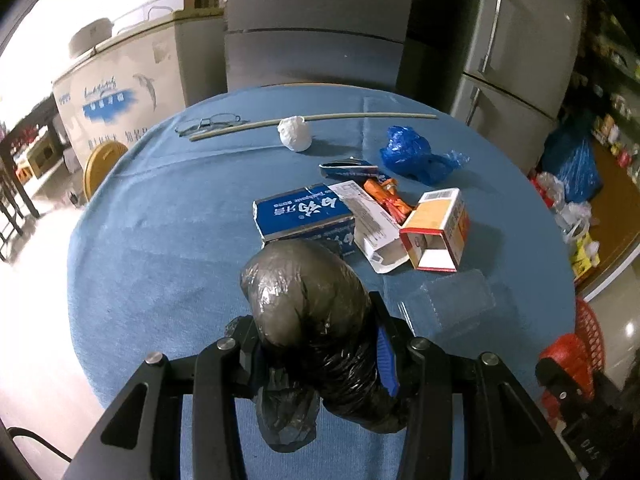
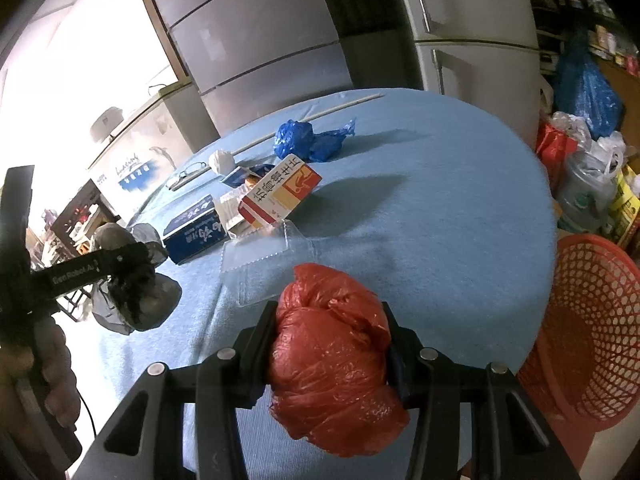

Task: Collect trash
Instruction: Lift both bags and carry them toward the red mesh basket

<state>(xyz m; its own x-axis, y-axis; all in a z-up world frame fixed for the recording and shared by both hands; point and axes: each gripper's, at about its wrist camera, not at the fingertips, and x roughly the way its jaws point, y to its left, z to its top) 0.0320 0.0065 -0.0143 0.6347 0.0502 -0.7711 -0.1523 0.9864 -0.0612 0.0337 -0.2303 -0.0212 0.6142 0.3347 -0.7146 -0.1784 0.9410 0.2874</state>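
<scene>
My left gripper [image 1: 308,320] is shut on a crumpled black plastic bag [image 1: 304,292] and holds it above the near part of the blue-clothed round table [image 1: 160,240]. My right gripper [image 2: 330,312] is shut on a crumpled red plastic bag [image 2: 332,360] above the table's near edge. The left gripper with the black bag [image 2: 140,300] also shows at the left of the right wrist view. On the table lie a blue carton [image 1: 304,216], an orange-and-white box [image 1: 440,232], a white box [image 1: 372,224], a blue bag [image 1: 416,154], a white wad [image 1: 295,133] and a clear plastic tray [image 1: 456,300].
A red mesh basket [image 2: 588,328] stands on the floor at the table's right. A long stick [image 1: 312,122] and a pair of glasses [image 1: 208,124] lie at the table's far side. Refrigerators stand behind. Filled bags [image 2: 584,160] sit on the floor at the far right.
</scene>
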